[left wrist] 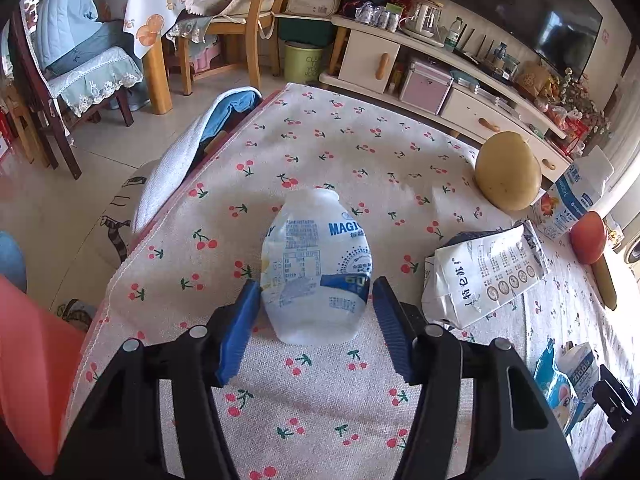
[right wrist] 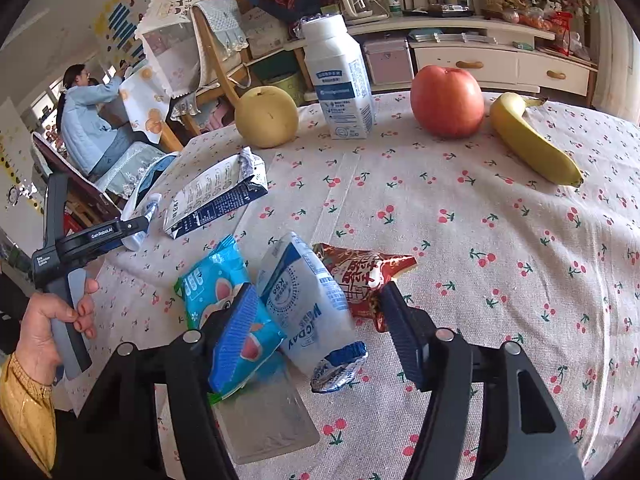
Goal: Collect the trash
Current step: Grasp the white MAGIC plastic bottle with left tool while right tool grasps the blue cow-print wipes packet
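With both grippers' jaws flanking crushed milk bottles, the left gripper (left wrist: 316, 320) low-centre and the right gripper (right wrist: 316, 320) likewise, neither yet squeezing, we judged centring each bottle (left wrist: 316, 268) (right wrist: 308, 300) before closing best.

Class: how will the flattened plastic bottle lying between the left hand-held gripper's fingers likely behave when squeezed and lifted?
The flattened plastic bottle looks crushed and empty, so it is probably light and will give under the left hand-held gripper. Its glossy label may slip on the pads. Lying flat on the tablecloth, it seems unlikely to roll.
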### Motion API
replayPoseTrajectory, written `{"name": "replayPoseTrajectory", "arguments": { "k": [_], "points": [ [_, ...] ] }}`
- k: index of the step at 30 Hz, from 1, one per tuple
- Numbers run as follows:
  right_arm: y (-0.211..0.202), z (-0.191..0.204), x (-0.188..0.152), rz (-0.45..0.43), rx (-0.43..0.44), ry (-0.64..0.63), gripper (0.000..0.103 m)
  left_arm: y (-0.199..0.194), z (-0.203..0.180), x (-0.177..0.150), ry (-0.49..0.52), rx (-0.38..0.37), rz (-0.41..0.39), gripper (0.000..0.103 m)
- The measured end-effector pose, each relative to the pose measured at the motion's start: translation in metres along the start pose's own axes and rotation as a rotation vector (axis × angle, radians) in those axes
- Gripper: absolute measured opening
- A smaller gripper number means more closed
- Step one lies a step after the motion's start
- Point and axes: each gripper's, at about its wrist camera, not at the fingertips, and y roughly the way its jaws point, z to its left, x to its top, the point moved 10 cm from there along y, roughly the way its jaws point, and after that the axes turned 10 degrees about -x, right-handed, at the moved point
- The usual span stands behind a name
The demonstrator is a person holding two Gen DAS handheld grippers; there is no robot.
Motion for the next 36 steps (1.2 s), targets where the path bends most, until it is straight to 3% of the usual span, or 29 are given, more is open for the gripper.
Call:
{"name": "replayPoseTrajectory", "arguments": {
  "k": [8, 10, 11, 12, 13, 17, 19, 22, 24, 26, 30, 33, 35, 36],
  "points": [
    [-0.002, -0.004, 0.0, -0.017, -0.02, 0.006, 0.058, 0.003, 0.001, -0.003, -0.023, -0.019, 0.016, 0.058],
    [-0.008, -0.003, 0.004, -0.043, -0.004, 0.017, 0.06, 0.003, 0.001, -0.002, -0.018, -0.01, 0.017, 0.06],
    [-0.012, 0.0, 0.005, -0.055, 0.013, 0.013, 0.063, 0.004, 0.002, -0.002, -0.021, -0.004, 0.018, 0.067],
    [-0.015, 0.006, 0.006, -0.06, 0.032, 0.0, 0.073, 0.004, 0.003, -0.001, -0.026, 0.0, 0.016, 0.07],
    [-0.018, 0.013, 0.005, -0.064, 0.051, -0.018, 0.075, 0.005, 0.004, -0.001, -0.029, 0.003, 0.013, 0.071],
    [-0.021, 0.05, -0.006, -0.053, 0.129, -0.127, 0.075, 0.007, 0.006, 0.002, -0.033, 0.013, 0.01, 0.073],
    [-0.02, 0.065, -0.014, -0.045, 0.127, -0.2, 0.075, 0.008, 0.006, 0.003, -0.029, 0.02, 0.007, 0.073],
    [-0.009, 0.075, -0.023, -0.028, 0.072, -0.283, 0.075, 0.009, 0.006, 0.004, -0.034, 0.014, 0.003, 0.073],
    [0.001, 0.075, -0.025, -0.018, 0.021, -0.317, 0.076, 0.01, 0.005, 0.005, -0.024, 0.026, 0.001, 0.066],
    [0.005, 0.077, -0.025, -0.025, 0.015, -0.332, 0.082, 0.01, 0.004, 0.005, -0.007, 0.034, 0.005, 0.059],
    [0.011, 0.086, -0.027, -0.015, 0.03, -0.357, 0.085, 0.01, 0.001, 0.003, 0.002, 0.026, 0.011, 0.057],
    [0.016, 0.094, -0.032, -0.006, 0.01, -0.406, 0.085, 0.009, -0.003, 0.001, 0.006, 0.003, 0.02, 0.057],
    [0.02, 0.096, -0.034, -0.009, -0.014, -0.429, 0.077, 0.008, -0.005, -0.001, 0.013, -0.003, 0.02, 0.057],
    [0.022, 0.094, -0.034, -0.006, -0.028, -0.43, 0.068, 0.007, -0.007, -0.003, 0.014, -0.006, 0.02, 0.057]
  ]
}}
